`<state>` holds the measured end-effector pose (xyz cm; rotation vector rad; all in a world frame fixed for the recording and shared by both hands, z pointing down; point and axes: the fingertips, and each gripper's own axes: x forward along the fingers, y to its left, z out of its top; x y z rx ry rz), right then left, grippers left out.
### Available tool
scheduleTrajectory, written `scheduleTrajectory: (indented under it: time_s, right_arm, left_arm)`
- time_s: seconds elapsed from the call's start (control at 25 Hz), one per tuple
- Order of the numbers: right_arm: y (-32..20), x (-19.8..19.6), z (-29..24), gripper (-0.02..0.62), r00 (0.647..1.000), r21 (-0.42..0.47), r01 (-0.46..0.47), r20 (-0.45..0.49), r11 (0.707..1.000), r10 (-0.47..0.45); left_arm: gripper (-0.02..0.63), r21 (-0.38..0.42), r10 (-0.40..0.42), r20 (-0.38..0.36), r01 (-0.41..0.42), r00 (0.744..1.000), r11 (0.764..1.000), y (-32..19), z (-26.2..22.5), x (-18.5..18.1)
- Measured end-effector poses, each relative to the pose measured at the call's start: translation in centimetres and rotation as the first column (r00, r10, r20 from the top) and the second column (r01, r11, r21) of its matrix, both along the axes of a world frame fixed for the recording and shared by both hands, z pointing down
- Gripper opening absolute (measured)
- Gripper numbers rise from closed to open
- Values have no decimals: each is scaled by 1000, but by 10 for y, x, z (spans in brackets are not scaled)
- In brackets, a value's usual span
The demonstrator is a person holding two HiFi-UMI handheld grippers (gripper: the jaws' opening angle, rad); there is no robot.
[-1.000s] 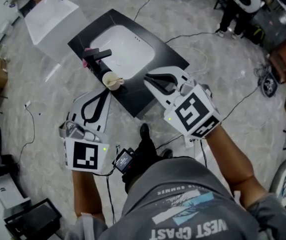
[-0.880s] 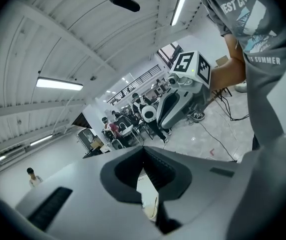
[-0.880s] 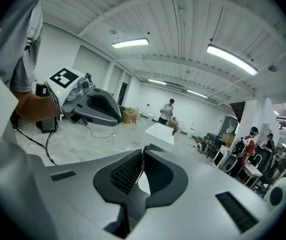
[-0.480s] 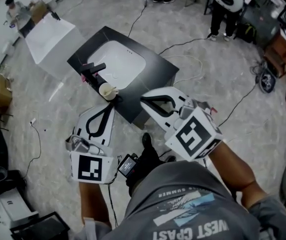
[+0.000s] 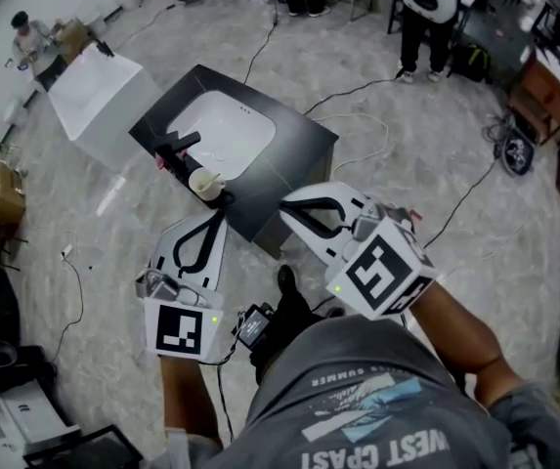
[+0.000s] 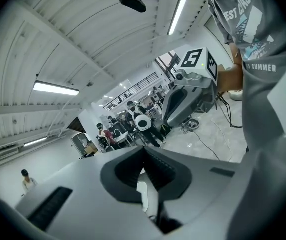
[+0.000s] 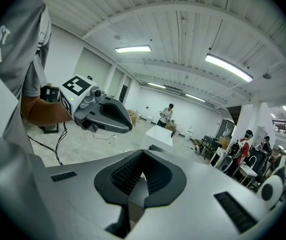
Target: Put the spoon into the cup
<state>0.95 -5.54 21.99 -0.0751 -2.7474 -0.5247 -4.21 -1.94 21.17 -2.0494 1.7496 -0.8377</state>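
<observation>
While the cup (image 5: 204,182) stood on the black counter (image 5: 294,149) just beside the white sink (image 5: 229,127), the spoon was too small to make out. You held your left tool (image 5: 213,223) and right tool (image 5: 287,206) near the counter's front edge, both pressed together, empty.

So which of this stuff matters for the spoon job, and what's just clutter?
Job: cup on the black counter; left tool and right tool, both shut, empty. Spoon not made out.
Lying about: faucet, white table, floor cable.
</observation>
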Motion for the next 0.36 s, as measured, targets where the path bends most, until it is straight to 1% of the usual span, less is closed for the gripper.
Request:
scheduleTrajectory:
  time_s: [0.36]
  right_arm:
    - [7, 20, 6, 31, 1000, 17, -20, -2, 1000, 20]
  left_arm:
    - [2, -10, 1, 11, 0, 1000, 1000, 12, 8, 16]
